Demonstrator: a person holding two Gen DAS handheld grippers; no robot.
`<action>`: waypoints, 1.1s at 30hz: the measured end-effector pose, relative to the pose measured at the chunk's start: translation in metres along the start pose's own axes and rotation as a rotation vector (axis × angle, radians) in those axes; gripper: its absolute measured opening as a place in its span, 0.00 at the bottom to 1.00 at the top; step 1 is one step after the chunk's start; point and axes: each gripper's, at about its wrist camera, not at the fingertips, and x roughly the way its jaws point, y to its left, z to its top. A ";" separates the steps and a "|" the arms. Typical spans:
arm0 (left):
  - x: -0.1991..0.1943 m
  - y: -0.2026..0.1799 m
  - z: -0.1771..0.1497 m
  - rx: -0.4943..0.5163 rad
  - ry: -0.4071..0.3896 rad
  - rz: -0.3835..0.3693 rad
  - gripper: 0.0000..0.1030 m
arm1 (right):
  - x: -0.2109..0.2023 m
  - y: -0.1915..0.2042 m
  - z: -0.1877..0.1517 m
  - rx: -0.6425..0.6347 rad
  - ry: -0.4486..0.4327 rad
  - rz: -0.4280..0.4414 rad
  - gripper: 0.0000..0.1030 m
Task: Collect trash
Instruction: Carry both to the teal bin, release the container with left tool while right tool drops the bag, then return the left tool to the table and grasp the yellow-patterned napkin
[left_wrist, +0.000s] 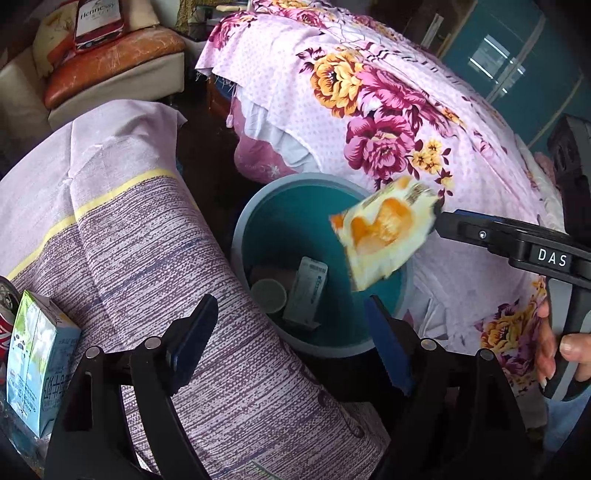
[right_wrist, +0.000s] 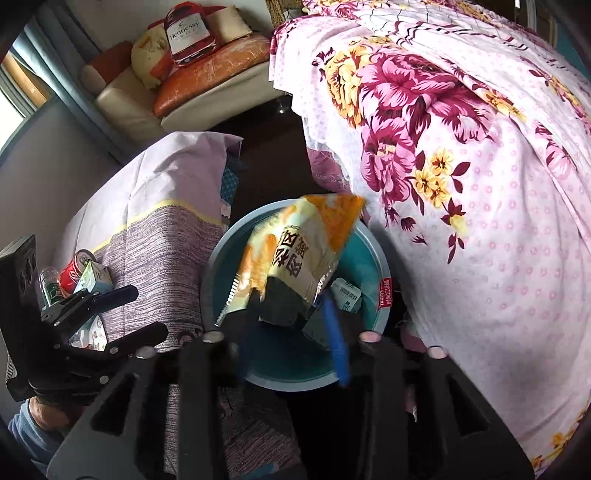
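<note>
A teal bin (left_wrist: 258, 206) stands on the floor between two cloth-covered surfaces; it also shows in the right wrist view (right_wrist: 373, 251). Inside it lie a small cup (left_wrist: 269, 293) and a flat carton (left_wrist: 306, 286). My right gripper (left_wrist: 436, 218) is shut on an orange and cream snack wrapper (left_wrist: 384, 236) and holds it over the bin's right rim; the same wrapper (right_wrist: 299, 254) fills the middle of the right wrist view. My left gripper (left_wrist: 291, 339) is open and empty, just above the bin's near rim. It also shows at the left of the right wrist view (right_wrist: 144, 310).
A milk carton (left_wrist: 37, 365) and a red can (left_wrist: 5, 325) stand on the purple striped cloth (left_wrist: 155, 240) at left; a green bottle (right_wrist: 50, 288) stands with them. A floral pink bedsheet (left_wrist: 388, 122) is at right. A sofa (left_wrist: 110, 66) with cushions is behind.
</note>
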 end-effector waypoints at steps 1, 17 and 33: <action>-0.002 0.002 -0.002 -0.002 -0.001 -0.001 0.80 | 0.000 0.002 -0.001 -0.004 0.001 -0.002 0.58; -0.050 0.029 -0.033 -0.055 -0.059 0.008 0.90 | -0.011 0.041 -0.013 -0.010 0.060 -0.038 0.81; -0.110 0.071 -0.086 -0.122 -0.131 0.021 0.90 | -0.027 0.115 -0.038 -0.107 0.078 -0.040 0.81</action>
